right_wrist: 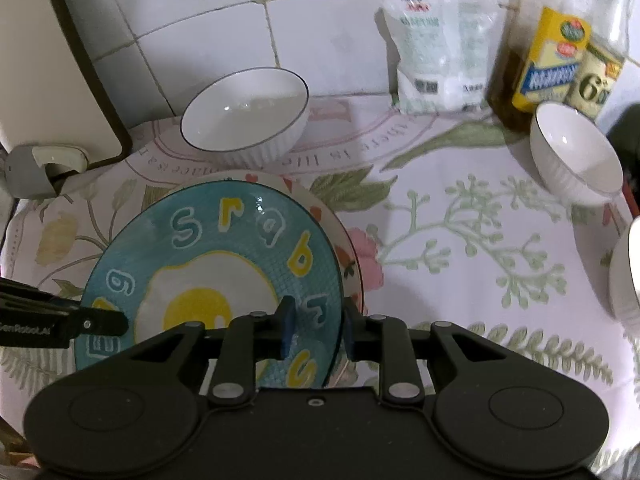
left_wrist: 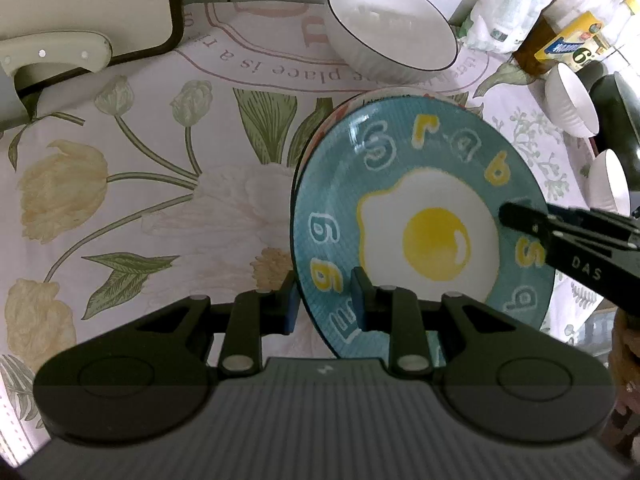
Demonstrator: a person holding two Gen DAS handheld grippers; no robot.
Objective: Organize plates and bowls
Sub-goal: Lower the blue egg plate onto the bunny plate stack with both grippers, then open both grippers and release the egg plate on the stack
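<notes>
1. Left gripper (left_wrist: 326, 310) clenched on the rim of a round glossy teal plate (left_wrist: 400, 184) with a fried-egg print; right gripper (right_wrist: 316, 330) slack astride the opposite rim, pads not pressing.
2. Gripped on one side only: likely to tip or clack onto the floral-rimmed white plate (right_wrist: 350, 256) beneath.
3. Lying over that plate on a flowered tablecloth (right_wrist: 440, 240), near a white ribbed bowl (right_wrist: 248, 120).

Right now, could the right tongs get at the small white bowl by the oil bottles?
Probably yes: the right tongs straddle the blue egg plate's rim, but bare tablecloth lies between them and the small white bowl.
</notes>
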